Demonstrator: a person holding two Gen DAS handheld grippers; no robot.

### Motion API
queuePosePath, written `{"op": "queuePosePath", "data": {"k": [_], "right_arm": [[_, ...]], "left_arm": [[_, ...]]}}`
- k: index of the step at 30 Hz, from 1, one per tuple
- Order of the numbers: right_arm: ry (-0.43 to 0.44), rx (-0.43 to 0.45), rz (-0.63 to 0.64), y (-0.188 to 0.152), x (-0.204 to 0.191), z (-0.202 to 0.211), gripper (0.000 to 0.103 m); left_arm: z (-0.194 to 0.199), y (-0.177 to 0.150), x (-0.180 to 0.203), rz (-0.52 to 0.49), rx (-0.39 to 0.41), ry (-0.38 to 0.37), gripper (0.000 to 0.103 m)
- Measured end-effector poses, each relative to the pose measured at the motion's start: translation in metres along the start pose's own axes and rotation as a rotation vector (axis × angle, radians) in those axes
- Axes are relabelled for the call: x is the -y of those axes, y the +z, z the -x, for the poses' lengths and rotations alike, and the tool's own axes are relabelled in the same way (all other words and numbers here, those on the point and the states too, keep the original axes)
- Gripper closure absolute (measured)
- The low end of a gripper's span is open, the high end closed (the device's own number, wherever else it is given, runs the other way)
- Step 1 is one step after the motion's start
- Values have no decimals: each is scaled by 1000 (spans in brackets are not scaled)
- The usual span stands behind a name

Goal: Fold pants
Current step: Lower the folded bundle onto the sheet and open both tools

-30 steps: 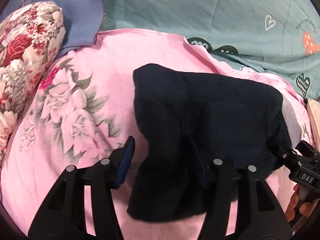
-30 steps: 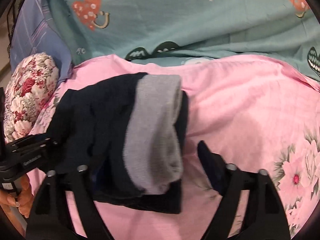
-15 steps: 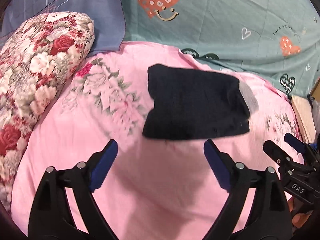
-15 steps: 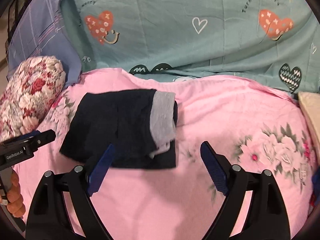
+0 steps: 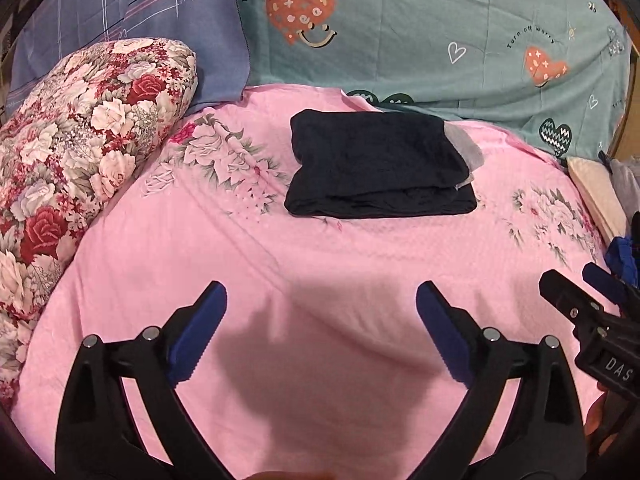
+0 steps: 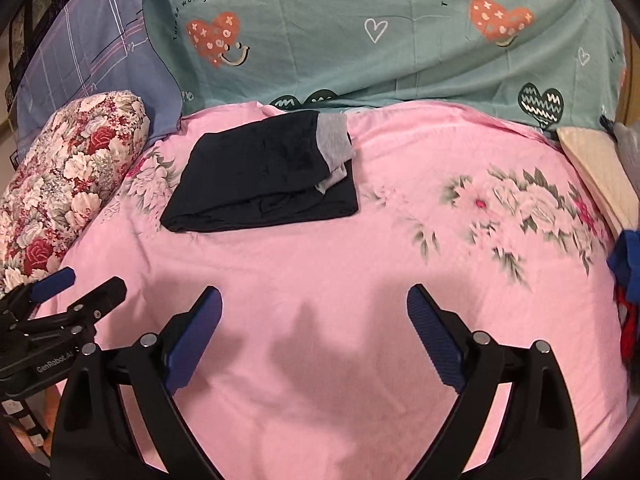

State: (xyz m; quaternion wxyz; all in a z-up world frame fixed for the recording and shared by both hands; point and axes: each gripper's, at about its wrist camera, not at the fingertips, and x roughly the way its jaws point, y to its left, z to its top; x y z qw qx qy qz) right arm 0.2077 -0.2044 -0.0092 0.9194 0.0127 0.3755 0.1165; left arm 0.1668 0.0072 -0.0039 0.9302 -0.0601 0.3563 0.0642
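Pants point(image 5: 380, 168) lie folded into a compact dark rectangle on the pink floral sheet point(image 5: 320, 280), at about 12 o'clock from both claws and well apart from them. Grey waistband point(image 6: 334, 142) sticks out at the bundle's 3 o'clock end, one corner a bit loose and rumpled. Layers look stacked, edges roughly even, fold line along the near side.

Left gripper point(image 5: 320, 332): jaws wide apart, nothing between them, only bare sheet; they have just been opening. Right gripper point(image 6: 314, 334): jaws also apart and empty, and they too have just been opening a little more. Each claw shows at the edge of the other's view, left one at 9 o'clock in the right wrist view, right one at 3 o'clock in the left wrist view.

Floral pillow point(image 5: 80, 140) at 10 o'clock, teal heart-print cover point(image 5: 440, 32) across 12 o'clock, neither touching the pants.

Progress, as a judgement: folding looks essentially done, pants released and lying on their own. Left, if anything: tuck or smooth the loose grey corner. Otherwise nothing obvious remains.
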Motion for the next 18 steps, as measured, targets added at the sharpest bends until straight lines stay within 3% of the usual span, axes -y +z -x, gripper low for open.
{"op": "queuePosePath", "data": {"k": [7,9,14,18], "right_arm": [[-43,99,-13,-21,-1,16,9],[-43,90,3,-23,-4,13,9],[-58,63,39,-27,-6,2,9],[-55,-23,29,-34,0,-20,9]], "left_arm": [[-6,-8,-1,-4,11,-9,6],[-10,-9,-2,-5,5,-8,5],[-41,-21,-7,8,-106,35,5],[-41,-23,-10,0,-85,63,5]]}}
